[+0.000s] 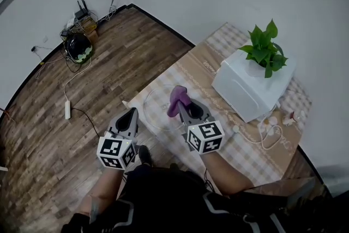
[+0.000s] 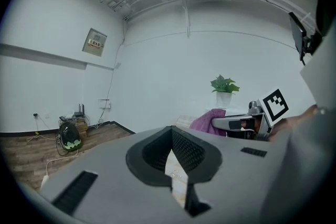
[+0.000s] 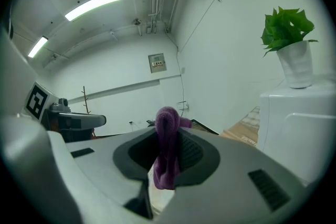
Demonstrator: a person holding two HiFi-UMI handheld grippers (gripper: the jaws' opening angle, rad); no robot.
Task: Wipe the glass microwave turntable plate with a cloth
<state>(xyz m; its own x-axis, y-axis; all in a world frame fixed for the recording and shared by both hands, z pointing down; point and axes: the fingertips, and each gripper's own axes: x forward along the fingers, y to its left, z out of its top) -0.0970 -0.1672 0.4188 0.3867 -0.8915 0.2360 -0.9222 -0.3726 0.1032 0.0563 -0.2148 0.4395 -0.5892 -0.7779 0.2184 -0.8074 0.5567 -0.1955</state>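
Note:
The glass turntable plate (image 1: 154,102) lies flat on the checked tablecloth, near the table's left corner; it shows only as a faint clear ring. My right gripper (image 1: 182,104) hovers over the plate's right part, shut on a purple cloth (image 1: 178,97) that sticks out past its tips. The same cloth (image 3: 167,150) hangs folded between the jaws in the right gripper view. My left gripper (image 1: 132,113) is held left of the plate, off the table's edge, above the wooden floor. Its jaws (image 2: 171,131) meet at the tips and hold nothing.
A white microwave (image 1: 253,85) stands at the table's far right with a potted plant (image 1: 265,49) on top. A white cable and plug (image 1: 266,131) lie in front of it. On the floor are a power strip (image 1: 67,110) and a dark round device (image 1: 78,47) by the wall.

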